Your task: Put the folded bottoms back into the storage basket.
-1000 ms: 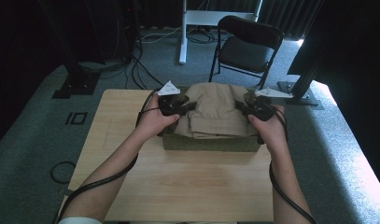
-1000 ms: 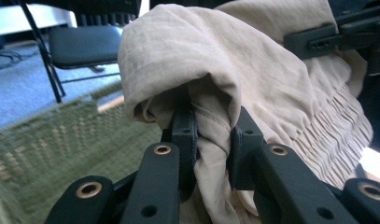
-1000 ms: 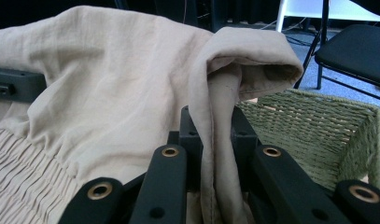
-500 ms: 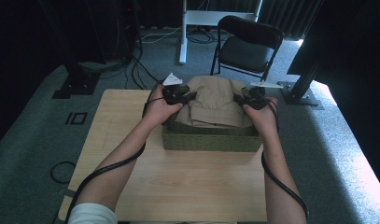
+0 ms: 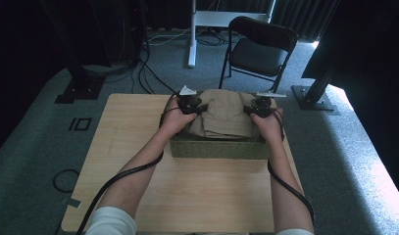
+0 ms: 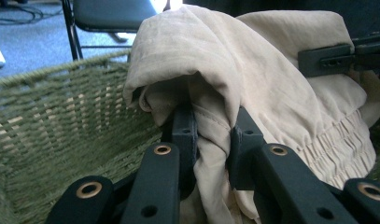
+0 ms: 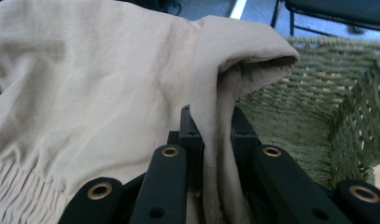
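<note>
Cloth (image 5: 225, 116) sits centre frame in the basket (image 5: 219, 148); left gripper (image 5: 189, 105) and right gripper (image 5: 261, 106) fingers each clamp a fold.

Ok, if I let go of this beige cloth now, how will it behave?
Probably floppy: the cloth drapes and folds over the left gripper and right gripper, both shut on it. Likely light: thin pinched folds hold it. It should slump into the basket rather than slide out.

Both claws (image 5: 192, 105) (image 5: 261, 106) clamped (forearms outstretched)
</note>
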